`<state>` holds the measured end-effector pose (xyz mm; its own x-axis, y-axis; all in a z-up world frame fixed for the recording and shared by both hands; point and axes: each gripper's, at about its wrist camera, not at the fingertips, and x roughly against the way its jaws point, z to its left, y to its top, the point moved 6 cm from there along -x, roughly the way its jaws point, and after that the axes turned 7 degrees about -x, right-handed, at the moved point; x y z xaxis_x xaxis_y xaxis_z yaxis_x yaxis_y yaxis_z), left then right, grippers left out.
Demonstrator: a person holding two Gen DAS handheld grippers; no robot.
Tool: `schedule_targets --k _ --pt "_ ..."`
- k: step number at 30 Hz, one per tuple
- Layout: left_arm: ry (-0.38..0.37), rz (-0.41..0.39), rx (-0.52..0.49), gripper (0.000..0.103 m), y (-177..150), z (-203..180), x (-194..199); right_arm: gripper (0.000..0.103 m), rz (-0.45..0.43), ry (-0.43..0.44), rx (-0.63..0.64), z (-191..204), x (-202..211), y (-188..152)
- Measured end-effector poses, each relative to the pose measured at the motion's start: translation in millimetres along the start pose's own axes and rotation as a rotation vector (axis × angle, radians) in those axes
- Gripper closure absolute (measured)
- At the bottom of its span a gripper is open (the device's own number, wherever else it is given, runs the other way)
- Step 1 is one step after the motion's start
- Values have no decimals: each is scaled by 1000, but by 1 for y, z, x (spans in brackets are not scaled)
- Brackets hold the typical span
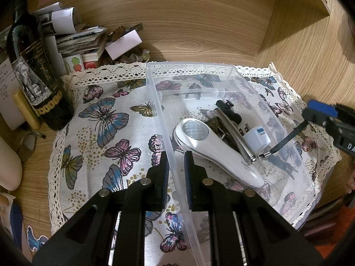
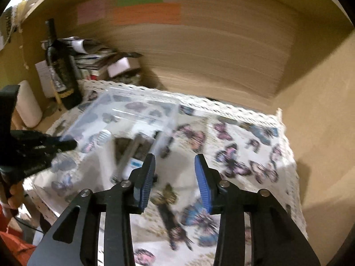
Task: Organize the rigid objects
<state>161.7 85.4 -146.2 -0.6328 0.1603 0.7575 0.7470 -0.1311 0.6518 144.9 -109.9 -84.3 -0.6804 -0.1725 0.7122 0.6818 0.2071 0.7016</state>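
A clear plastic box point(image 1: 155, 93) stands on a butterfly-print cloth point(image 1: 99, 133). Inside lie a white handheld device point(image 1: 213, 148), a metal bar tool point(image 1: 233, 130), a white plug adapter point(image 1: 256, 140) and a black-tipped cable point(image 1: 279, 144). My left gripper point(image 1: 176, 166) is shut on the box's left wall. My right gripper point(image 2: 175, 177) is open and empty, above the cloth to the right of the box point(image 2: 124, 115); it also shows at the right edge of the left wrist view point(image 1: 321, 113). The right wrist view is blurred.
A dark wine bottle point(image 1: 37, 75) stands left of the cloth, with a pile of papers and cards point(image 1: 84, 40) behind it. Wooden walls point(image 1: 199, 22) close in the back and right. A white rounded object point(image 1: 8, 164) sits at the far left.
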Motion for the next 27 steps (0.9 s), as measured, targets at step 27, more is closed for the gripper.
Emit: schedule_targets --k 27 --pt "2 1 -5 91 1 -1 0 89 212 34 -18 -2 -52 -79"
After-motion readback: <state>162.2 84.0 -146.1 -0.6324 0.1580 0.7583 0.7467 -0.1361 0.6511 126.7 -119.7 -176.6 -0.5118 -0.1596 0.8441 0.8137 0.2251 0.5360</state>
